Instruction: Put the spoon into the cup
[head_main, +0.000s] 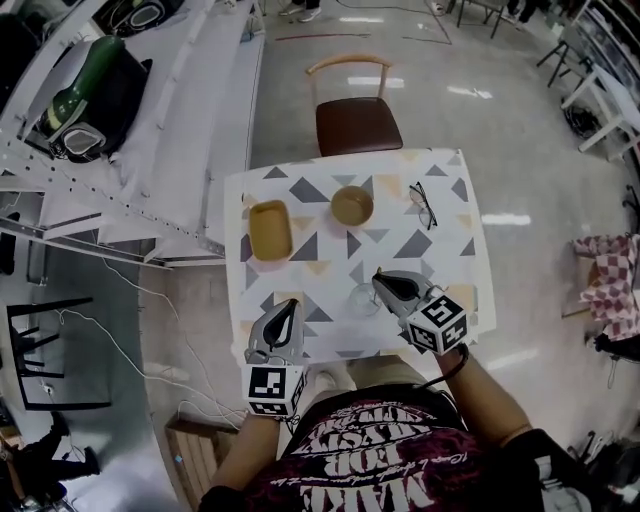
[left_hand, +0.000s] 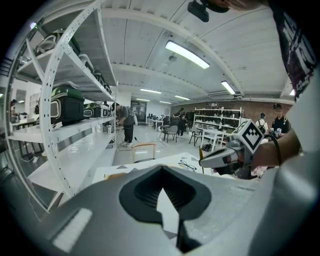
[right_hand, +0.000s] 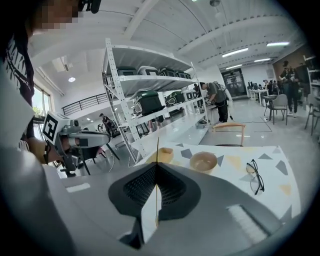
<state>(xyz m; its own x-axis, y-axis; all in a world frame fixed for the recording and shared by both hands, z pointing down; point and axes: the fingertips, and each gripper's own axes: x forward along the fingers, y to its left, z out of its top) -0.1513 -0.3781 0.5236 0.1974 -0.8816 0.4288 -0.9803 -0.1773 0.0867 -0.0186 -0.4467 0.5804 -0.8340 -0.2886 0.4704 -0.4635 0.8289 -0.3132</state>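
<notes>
Both forearms reach forward from the person's torso over the near edge of the table (head_main: 452, 262). The right gripper (head_main: 385, 282) is angled inward so that its tip sits just beside the clear cup (head_main: 363, 299), on that cup's right. Its jaws are pressed onto the spoon (right_hand: 158, 150), a thin wooden piece seen edge-on that stands up out of the jaw tips. The spoon is off the table and outside the cup. The left gripper (head_main: 288, 308) points straight ahead, well to the left of the clear cup. Its jaws are pressed together at the tips with nothing between them. The clear cup stands upright on the patterned cloth, and only the cloth's pattern shows through its wall. Beyond the clear cup, toward the far edge, a round wooden bowl (head_main: 352, 205) shows a bare inside. Beyond and left of the cup lies a rectangular wooden tray (head_main: 270, 229), also bare. A pair of glasses (head_main: 423, 205) lies beyond and right of the cup. A chair (head_main: 356, 122) stands past the far edge.
</notes>
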